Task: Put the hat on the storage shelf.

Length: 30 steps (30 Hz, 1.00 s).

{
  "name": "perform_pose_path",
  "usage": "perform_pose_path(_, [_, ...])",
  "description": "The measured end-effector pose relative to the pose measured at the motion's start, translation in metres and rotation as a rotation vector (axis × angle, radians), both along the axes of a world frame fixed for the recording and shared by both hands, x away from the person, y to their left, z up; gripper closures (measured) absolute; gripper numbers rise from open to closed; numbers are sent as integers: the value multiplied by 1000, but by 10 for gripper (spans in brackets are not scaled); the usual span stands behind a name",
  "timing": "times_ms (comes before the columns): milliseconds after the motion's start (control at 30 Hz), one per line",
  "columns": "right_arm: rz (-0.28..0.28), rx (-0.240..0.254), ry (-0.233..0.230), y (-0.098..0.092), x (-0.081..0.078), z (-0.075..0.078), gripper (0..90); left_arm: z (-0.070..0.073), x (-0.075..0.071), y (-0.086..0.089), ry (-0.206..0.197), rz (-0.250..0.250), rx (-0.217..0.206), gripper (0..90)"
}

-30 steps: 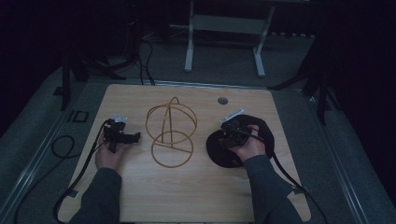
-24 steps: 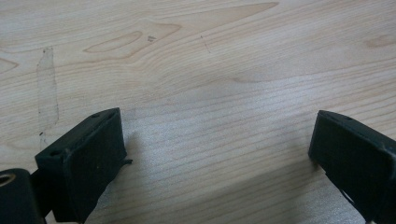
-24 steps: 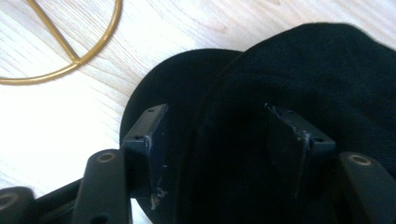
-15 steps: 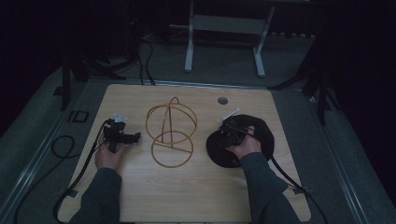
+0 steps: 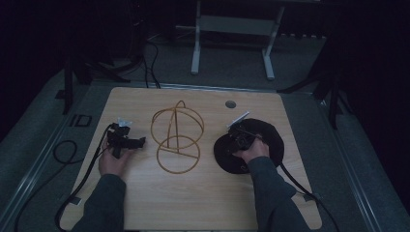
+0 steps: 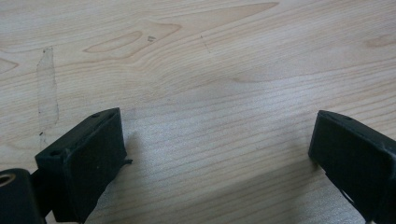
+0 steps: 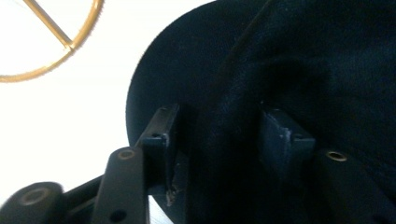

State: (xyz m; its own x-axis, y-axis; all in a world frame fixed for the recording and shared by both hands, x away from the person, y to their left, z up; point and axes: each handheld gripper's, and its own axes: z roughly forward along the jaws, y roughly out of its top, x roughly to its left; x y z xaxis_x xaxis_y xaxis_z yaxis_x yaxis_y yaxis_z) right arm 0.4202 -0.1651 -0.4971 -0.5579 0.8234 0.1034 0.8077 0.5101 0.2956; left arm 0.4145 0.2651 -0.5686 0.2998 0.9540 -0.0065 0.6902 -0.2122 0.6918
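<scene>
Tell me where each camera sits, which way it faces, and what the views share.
High view: above the person's side, looking forward and down on the pale wooden table; both forearms, left tool, right tool.
Left gripper view: on the left tool, facing bare tabletop; jaws wide apart.
Right gripper view: on the right tool, jaws just closing around a fold of the black fabric hat.
Shared: gold wire stand, hat.

Table [image 5: 145, 203]: pale wood with fine brown grain lines and darker oval figuring. Hat [image 5: 270, 137]: black throughout, matte cloth — no pattern visible. Wire stand [image 5: 177, 140]: golden-brass colour, plain. Both grippers — left gripper [image 5: 140, 141] and right gripper [image 5: 237, 140] — black, cables black. Sleeves [image 5: 104, 203]: dark grey. Small round insert [image 5: 230, 104] near the table's far edge: grey.
</scene>
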Motion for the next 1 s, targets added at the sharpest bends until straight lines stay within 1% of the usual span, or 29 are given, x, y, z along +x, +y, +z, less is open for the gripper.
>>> perform_pose_path(33, [-5, 32, 12, -4, 1, -1, 554, 0, 0, 0, 0, 0, 0, 32])
perform_pose_path(100, [-16, 77, 28, -9, 2, -3, 583, 0, 0, 0, 0, 0, 0, 33])
perform_pose_path(133, [-16, 77, 28, -9, 2, -3, 583, 0, 0, 0, 0, 0, 0, 32])
perform_pose_path(200, [-11, 116, 40, -13, 3, -5, 641, 0, 0, 0, 0, 0, 0, 33])
perform_pose_path(233, [-7, 118, 41, -13, 3, -5, 653, 0, 0, 0, 0, 0, 0, 32])
perform_pose_path(400, [15, 92, 36, -8, 2, -1, 734, 0, 0, 0, 0, 0, 0, 32])
perform_pose_path(533, [46, 60, 6, -6, -1, 2, 766, 0, 0, 0, 0, 0, 0, 32])
perform_pose_path(633, [77, 46, -2, -4, -4, 4, 795, 0, 0, 0, 0, 0, 0, 32])
perform_pose_path(700, [96, 24, -11, -2, -7, 6, 805, 0, 0, 0, 0, 0, 0, 33])
perform_pose_path(733, [96, 24, -11, -2, -7, 6, 805, 0, 0, 0, 0, 0, 0, 32])
perform_pose_path(800, [135, -5, -34, 0, -11, 9, 809, 0, 0, 0, 0, 0, 0, 32])
perform_pose_path(900, [168, -22, -32, 0, -12, 10, 808, 0, 0, 0, 0, 0, 0, 32])
perform_pose_path(1000, [178, -13, -44, 0, -14, 14, 806, 0, 0, 0, 0, 0, 0, 32])
